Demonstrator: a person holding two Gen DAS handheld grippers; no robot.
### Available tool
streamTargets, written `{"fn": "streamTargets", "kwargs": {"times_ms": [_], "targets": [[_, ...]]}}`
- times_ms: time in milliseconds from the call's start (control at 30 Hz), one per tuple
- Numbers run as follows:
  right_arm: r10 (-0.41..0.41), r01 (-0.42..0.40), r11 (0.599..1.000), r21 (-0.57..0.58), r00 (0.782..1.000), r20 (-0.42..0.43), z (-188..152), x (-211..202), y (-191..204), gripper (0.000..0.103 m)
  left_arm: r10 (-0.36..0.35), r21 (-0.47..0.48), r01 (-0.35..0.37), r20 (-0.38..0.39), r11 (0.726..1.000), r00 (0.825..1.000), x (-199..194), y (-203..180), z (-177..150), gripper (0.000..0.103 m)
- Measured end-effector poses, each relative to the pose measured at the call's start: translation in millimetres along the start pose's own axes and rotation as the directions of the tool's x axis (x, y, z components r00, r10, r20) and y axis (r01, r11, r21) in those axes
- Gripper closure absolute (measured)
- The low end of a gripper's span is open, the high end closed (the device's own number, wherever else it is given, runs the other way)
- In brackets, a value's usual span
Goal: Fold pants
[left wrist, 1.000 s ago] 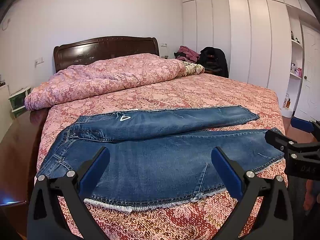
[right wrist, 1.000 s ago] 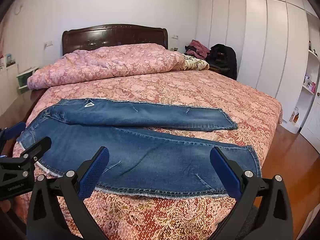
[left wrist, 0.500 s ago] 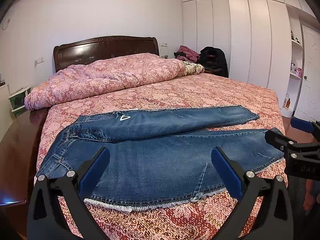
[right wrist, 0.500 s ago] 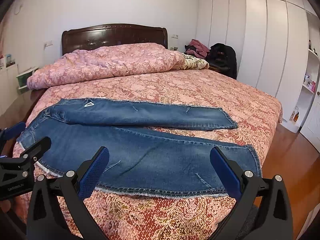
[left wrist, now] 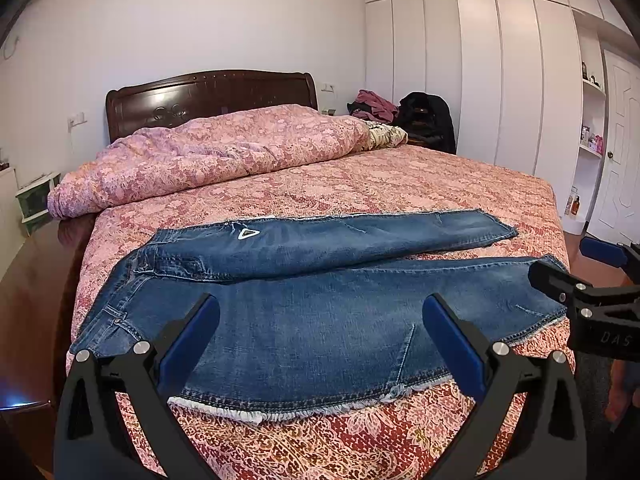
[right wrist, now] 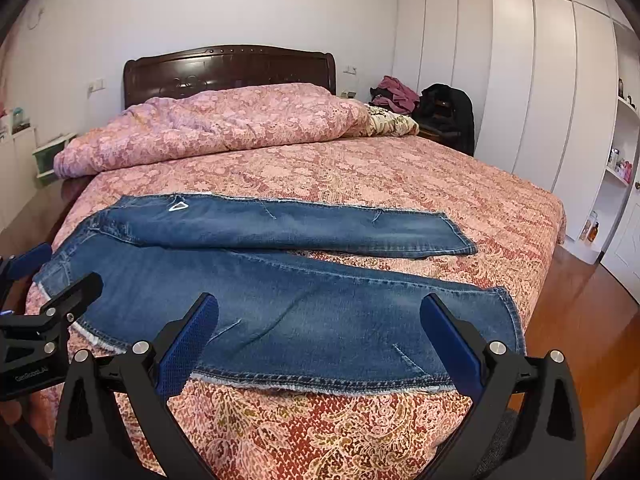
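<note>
Nearest the left wrist camera, the left gripper (left wrist: 320, 334) hangs with its blue-padded fingers (left wrist: 191, 338) spread wide and nothing between them. The right gripper (right wrist: 318, 334) is likewise wide apart and empty in its own view, and it also shows at 3 o'clock in the left view.

Just beyond both, the faded blue denim pants (left wrist: 312, 312) lie flat on the bed with a red-and-pink floral bedspread (left wrist: 400, 184), close to its near edge. The waistband sits toward 9 o'clock and the two legs run toward 3 o'clock, splayed in a narrow V; the farther leg carries a small white triangle mark (left wrist: 247, 233). Neither gripper touches the cloth.

Farther on, toward 12 o'clock, a rumpled pink floral quilt (left wrist: 224, 152) is heaped against the dark carved wooden headboard (left wrist: 208, 96). White wardrobe doors (left wrist: 500, 80) fill the wall at 2 o'clock.
</note>
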State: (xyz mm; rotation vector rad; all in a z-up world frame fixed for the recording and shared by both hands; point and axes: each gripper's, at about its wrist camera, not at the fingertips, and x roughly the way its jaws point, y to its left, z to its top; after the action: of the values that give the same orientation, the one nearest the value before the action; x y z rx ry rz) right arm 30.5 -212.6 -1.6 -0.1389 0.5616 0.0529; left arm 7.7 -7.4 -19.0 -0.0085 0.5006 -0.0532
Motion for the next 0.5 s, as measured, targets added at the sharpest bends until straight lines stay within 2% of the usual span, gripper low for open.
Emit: {"fn": "streamTargets", "kwargs": {"times_ms": [233, 400, 500], "targets": [[0.002, -0.002, 1.0, 0.0, 1.0, -0.007, -0.5, 1.0, -0.2, 0.003, 0.017, 0.033, -0.017, -0.003, 0.999, 1.0, 3.0, -0.2, -1.6, 0.002], [0.005, -0.005, 1.0, 0.005, 1.0, -0.019, -1.0, 3.5, -0.4, 0.003, 0.016, 0.021, -0.016, -0.014, 1.0, 1.0, 3.4, 1.4, -1.8, 0.002], [0.011, -0.011, 1.0, 0.007, 0.999, -0.034, -1.1, 8.0, 1.0, 0.003, 0.012, -0.018, -0.012, -0.031, 1.0, 0.999, 4.4, 9.1, 0.1, 0.002]]}}
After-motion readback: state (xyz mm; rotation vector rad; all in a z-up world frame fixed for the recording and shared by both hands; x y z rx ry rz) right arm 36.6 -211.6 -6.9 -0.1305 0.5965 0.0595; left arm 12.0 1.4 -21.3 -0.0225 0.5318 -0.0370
